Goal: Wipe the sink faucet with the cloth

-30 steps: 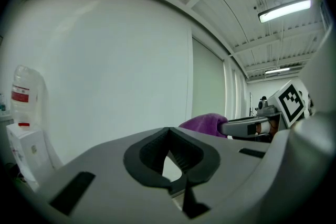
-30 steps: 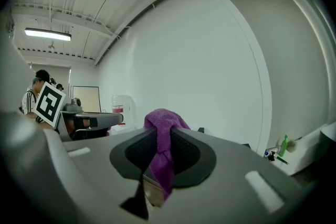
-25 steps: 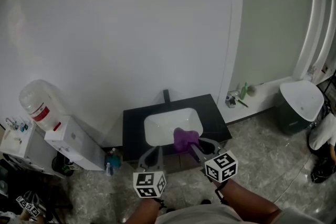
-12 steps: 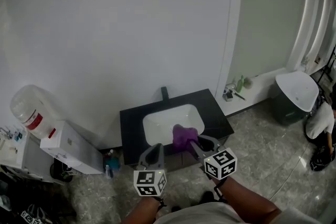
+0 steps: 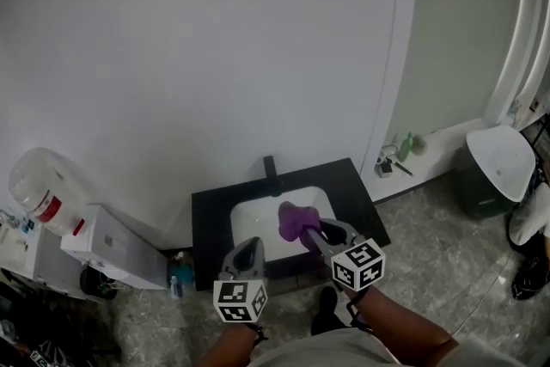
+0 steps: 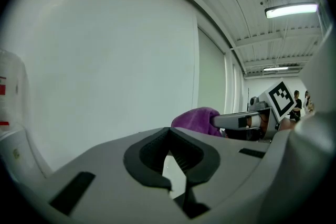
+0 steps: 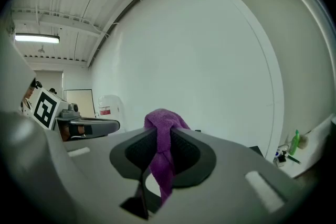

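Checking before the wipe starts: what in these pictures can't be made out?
- Faucet: head view, small and dark, spout and handle unreadable.
- Sink: head view, the cloth and right tool cover its right part.
- Green bottle: head view, too small to read any label.

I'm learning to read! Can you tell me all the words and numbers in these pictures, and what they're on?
No words or numbers can be read anywhere.
The red label on the water jug: print too blurred to read.
The cubes on the left gripper and right gripper: black-and-white square patterns, not letters.
The green bottle by the wall: too small to read.
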